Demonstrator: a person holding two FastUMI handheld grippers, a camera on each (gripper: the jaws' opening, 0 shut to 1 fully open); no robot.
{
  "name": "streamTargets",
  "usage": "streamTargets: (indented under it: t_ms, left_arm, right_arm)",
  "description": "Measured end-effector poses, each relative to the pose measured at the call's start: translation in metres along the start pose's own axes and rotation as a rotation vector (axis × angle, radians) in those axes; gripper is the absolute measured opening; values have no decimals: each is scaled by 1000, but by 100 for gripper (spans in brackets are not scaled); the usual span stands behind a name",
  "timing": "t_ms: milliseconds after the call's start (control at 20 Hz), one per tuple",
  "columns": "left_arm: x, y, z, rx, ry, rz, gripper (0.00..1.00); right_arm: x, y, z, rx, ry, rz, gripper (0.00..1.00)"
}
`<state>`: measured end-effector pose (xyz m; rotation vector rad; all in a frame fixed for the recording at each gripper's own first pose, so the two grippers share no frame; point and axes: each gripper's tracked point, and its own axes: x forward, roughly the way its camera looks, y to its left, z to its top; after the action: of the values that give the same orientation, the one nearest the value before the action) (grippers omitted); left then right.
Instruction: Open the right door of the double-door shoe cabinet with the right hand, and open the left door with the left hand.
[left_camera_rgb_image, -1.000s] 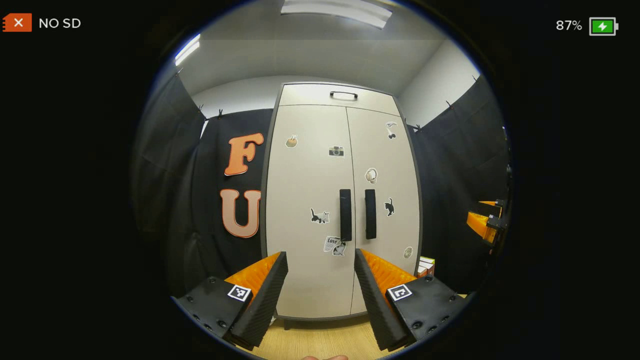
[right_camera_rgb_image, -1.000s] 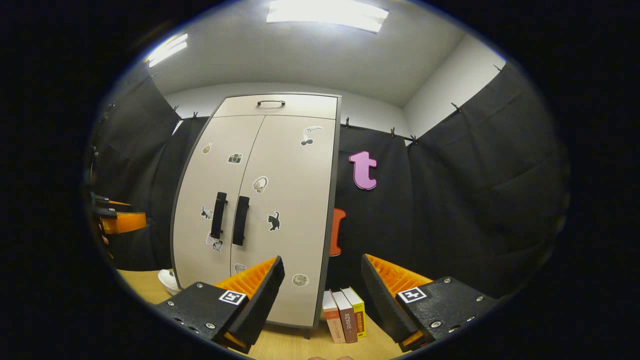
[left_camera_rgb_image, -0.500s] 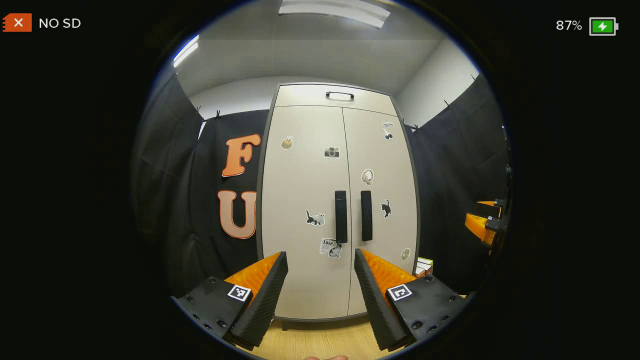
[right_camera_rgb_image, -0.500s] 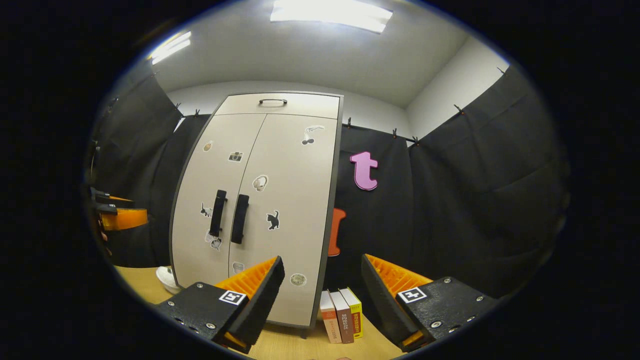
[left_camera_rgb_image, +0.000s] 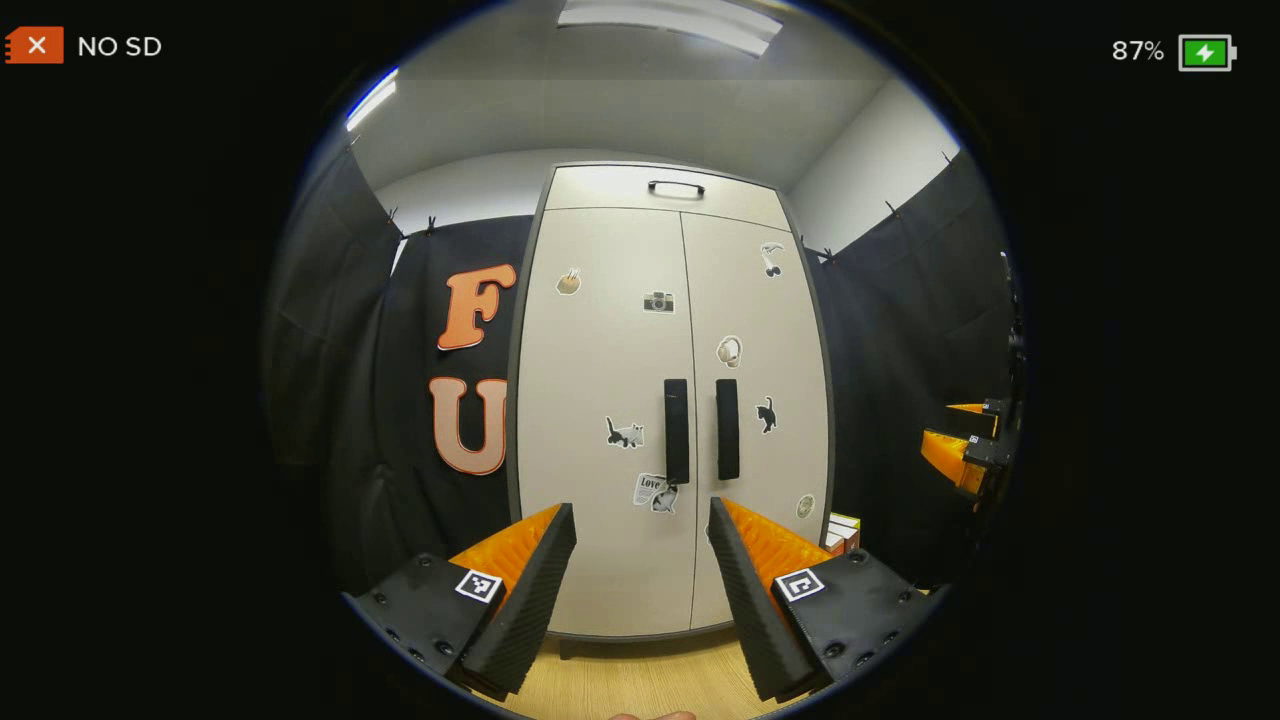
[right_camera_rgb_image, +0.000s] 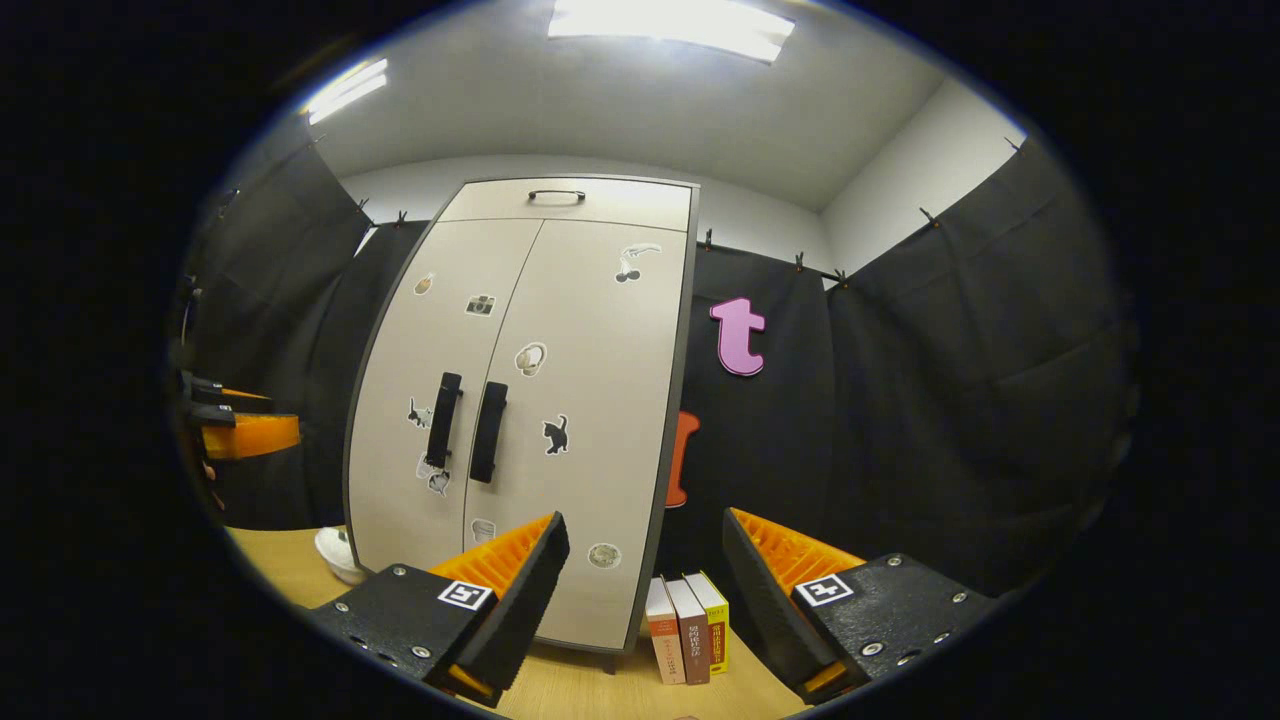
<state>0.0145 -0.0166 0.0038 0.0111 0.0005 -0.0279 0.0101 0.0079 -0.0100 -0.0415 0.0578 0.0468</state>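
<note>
left gripper view: both shoe cabinet (left_camera_rgb_image: 620, 420) doors closed; left gripper (left_camera_rgb_image: 640, 590) and right gripper (right_camera_rgb_image: 645, 600) fingers wide.

The shoe cabinet (left_camera_rgb_image: 600, 400) is seen straight ahead, standing on the wooden floor (left_camera_rgb_image: 640, 680), with both doors shut. The left door's handle (left_camera_rgb_image: 677, 430) and the right door's handle (left_camera_rgb_image: 727, 428) are set upright, side by side along the centre seam. The left claw (left_camera_rgb_image: 640, 570) is held spread at 6 o'clock, well short of the doors. The right claw (left_camera_rgb_image: 965, 455) is glimpsed at 3 o'clock. Books (left_camera_rgb_image: 842, 530) are stood beside the cabinet at 4 o'clock
</note>
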Motion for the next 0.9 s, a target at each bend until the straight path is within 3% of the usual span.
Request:
streamTargets:
  t_ms: [450,900]
  left_arm:
    - [-3,22,0,8,-5,23,81]
    - [-8,47,-1,-5,3,58,81]
  right_arm:
    - [14,7,-3,26,13,-2,94]
    - [58,57,-21,69,80,81,94]
